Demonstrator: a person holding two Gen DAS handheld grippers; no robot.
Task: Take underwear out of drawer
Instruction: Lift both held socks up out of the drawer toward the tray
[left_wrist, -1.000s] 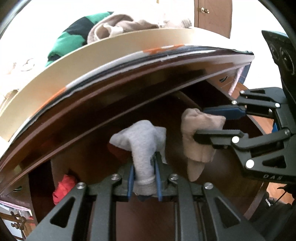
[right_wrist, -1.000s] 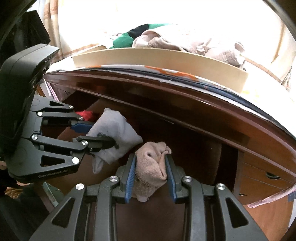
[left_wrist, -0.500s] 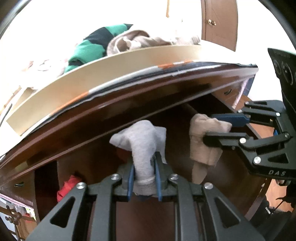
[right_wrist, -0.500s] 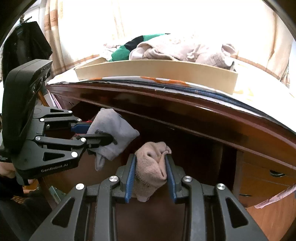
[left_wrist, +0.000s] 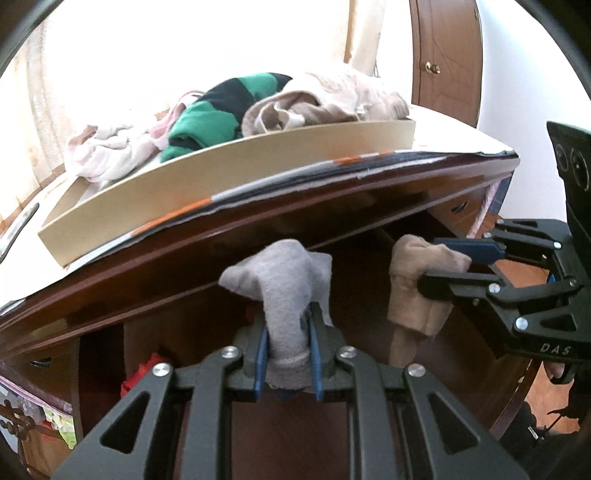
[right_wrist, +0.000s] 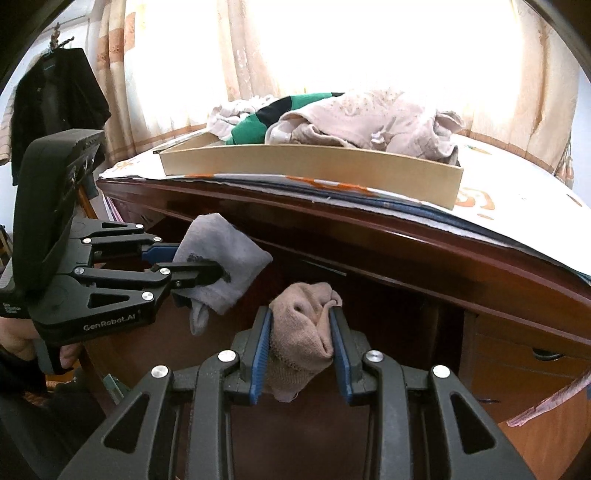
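Observation:
My left gripper (left_wrist: 287, 325) is shut on a grey garment (left_wrist: 284, 295) and holds it up in front of the dark wooden dresser (left_wrist: 258, 236). It also shows in the right wrist view (right_wrist: 195, 264), with the grey garment (right_wrist: 225, 266) hanging from it. My right gripper (right_wrist: 300, 332) is shut on a beige garment (right_wrist: 301, 332). In the left wrist view the right gripper (left_wrist: 461, 266) holds the beige garment (left_wrist: 417, 295) to the right of the grey one. Both hang above the open drawer space below the dresser top.
A shallow tan tray (right_wrist: 314, 166) with a pile of clothes (right_wrist: 332, 118) stands on the dresser top. A red cloth (left_wrist: 142, 374) lies low at the left in the drawer. Closed drawers with handles (right_wrist: 546, 356) are at the right. A dark jacket (right_wrist: 51, 103) hangs at the far left.
Both grippers have risen with their garments. The dresser top, the tray and its clothes pile now show more fully from above.

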